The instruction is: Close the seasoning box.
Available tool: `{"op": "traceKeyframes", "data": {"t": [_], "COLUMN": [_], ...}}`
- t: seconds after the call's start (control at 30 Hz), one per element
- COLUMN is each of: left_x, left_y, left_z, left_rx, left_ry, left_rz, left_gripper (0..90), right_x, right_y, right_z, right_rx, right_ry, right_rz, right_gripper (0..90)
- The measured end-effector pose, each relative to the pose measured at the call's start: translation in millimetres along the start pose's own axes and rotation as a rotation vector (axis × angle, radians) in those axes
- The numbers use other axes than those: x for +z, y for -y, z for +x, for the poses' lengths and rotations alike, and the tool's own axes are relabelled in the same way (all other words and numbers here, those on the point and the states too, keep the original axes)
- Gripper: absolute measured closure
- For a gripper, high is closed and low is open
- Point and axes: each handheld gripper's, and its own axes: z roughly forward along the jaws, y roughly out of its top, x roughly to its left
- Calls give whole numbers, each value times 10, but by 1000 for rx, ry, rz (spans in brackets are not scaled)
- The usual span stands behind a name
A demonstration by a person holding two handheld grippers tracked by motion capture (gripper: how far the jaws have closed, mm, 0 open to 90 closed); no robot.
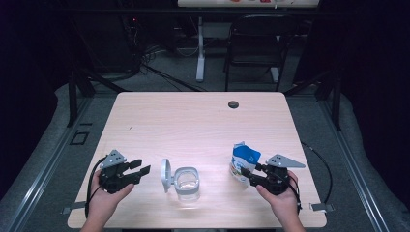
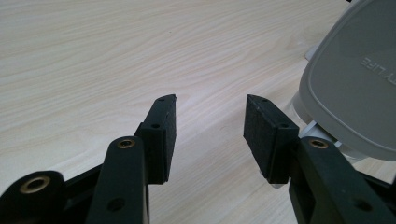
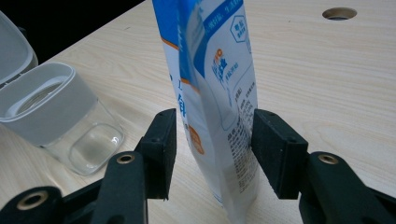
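The blue-and-white pouch (image 3: 210,93) stands upright on the table (image 1: 193,121), toward its 4 o'clock part, right between the pads of the right gripper (image 3: 212,149). That gripper's jaws are spread around it: the pad at 3 o'clock of the pouch touches its printed side, while a narrow gap shows between the pouch and the other pad, so the pouch is bracketed, not squeezed. In the high view the right gripper (image 1: 249,176) sits at the pouch's (image 1: 243,162) 4 o'clock. The pouch is glossy, flat-sided film with small print and a torn-open top.

At the pouch's 9 o'clock stands a clear, rounded-square container (image 1: 186,182) with a grey collar and a hinged grey lid (image 1: 166,175) standing open. The left gripper (image 1: 140,169), jaws apart and holding nothing, hovers at the lid's 9 o'clock; its black pads (image 2: 163,135) are matte and foam-like. The tabletop is pale wood grain.
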Motion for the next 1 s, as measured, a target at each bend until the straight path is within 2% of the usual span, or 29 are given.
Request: {"op": "traceKeyframes", "data": {"t": [0.77, 1.0], "left_x": [0, -3], "left_y": [3, 3], "left_z": [5, 9], "left_rx": [5, 3], "left_ry": [-3, -6], "left_rz": [2, -1], "left_gripper": [533, 533], "right_x": [140, 164], "right_y": [76, 70], "right_z": [-80, -106], "right_rx": [51, 96], "right_ry": [-11, -32], "right_rz": [39, 51], "right_gripper": [474, 449]}}
